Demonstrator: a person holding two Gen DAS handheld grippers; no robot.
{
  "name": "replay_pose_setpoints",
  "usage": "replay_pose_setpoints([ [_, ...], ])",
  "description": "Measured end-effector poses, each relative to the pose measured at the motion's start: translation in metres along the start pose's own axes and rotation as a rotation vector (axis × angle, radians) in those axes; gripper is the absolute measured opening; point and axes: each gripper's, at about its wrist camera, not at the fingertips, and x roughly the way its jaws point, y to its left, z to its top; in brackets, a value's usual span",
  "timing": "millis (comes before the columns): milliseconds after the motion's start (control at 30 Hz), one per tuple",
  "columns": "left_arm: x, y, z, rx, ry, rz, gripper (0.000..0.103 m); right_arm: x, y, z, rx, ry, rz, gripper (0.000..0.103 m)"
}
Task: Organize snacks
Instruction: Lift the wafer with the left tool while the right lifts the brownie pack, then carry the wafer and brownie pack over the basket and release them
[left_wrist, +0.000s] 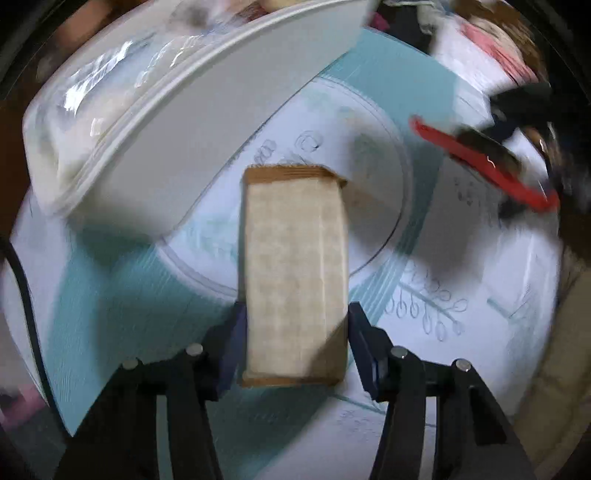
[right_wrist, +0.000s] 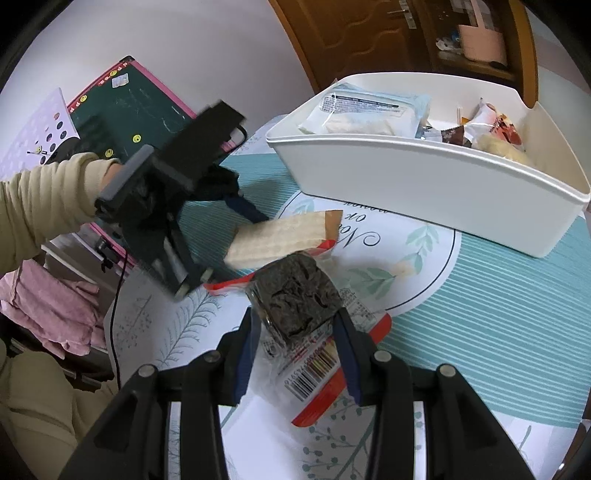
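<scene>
My left gripper (left_wrist: 295, 314) is shut on a tan wafer snack packet (left_wrist: 295, 269) and holds it above the patterned table mat; the packet also shows in the right wrist view (right_wrist: 280, 236). My right gripper (right_wrist: 295, 325) is shut on a clear, red-edged packet with a dark seaweed-like snack (right_wrist: 295, 295) just above the mat; it shows blurred in the left wrist view (left_wrist: 484, 162). A white bin (right_wrist: 424, 184) with several snack packets stands at the far right; in the left wrist view the bin (left_wrist: 184, 133) is at the upper left.
The round table carries a teal-and-white mat (right_wrist: 498, 314). A green chalkboard with a pink frame (right_wrist: 136, 110) leans against the wall at left. Pink cloth (right_wrist: 55, 306) lies beside the table. A wooden door (right_wrist: 369, 37) is behind the bin.
</scene>
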Motion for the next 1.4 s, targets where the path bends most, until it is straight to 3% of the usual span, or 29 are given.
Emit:
replay_pose_setpoints([
  [100,-0.002,-0.007,-0.003,-0.012,-0.002,0.060,0.051,0.000,0.003,-0.002,0.005,-0.006,0.007,0.041],
  [333,-0.019,-0.029,-0.019,-0.209,-0.059,0.129,0.051,-0.021,0.015,-0.001,-0.020,-0.064,0.009,0.041],
  [467,-0.060,-0.045,-0.035,-0.247,-0.146,0.149,0.051,-0.039,0.021,0.005,-0.034,-0.102,0.000,0.041],
  [667,-0.142,-0.075,-0.027,-0.251,-0.302,0.250,0.051,-0.068,0.044,0.028,-0.086,-0.164,-0.020,0.041],
  [900,-0.242,-0.096,0.002,-0.252,-0.483,0.406,0.051,-0.117,0.071,0.075,-0.178,-0.263,-0.089,0.041],
  [1133,-0.311,-0.081,0.034,-0.338,-0.608,0.510,0.051,-0.159,0.074,0.133,-0.170,-0.363,-0.216,0.041],
  [1300,-0.318,-0.054,0.059,-0.406,-0.651,0.520,0.052,-0.169,0.055,0.178,-0.074,-0.417,-0.297,0.041],
  [1400,-0.299,-0.032,0.078,-0.467,-0.645,0.511,0.052,-0.156,0.036,0.204,-0.015,-0.390,-0.369,0.041],
])
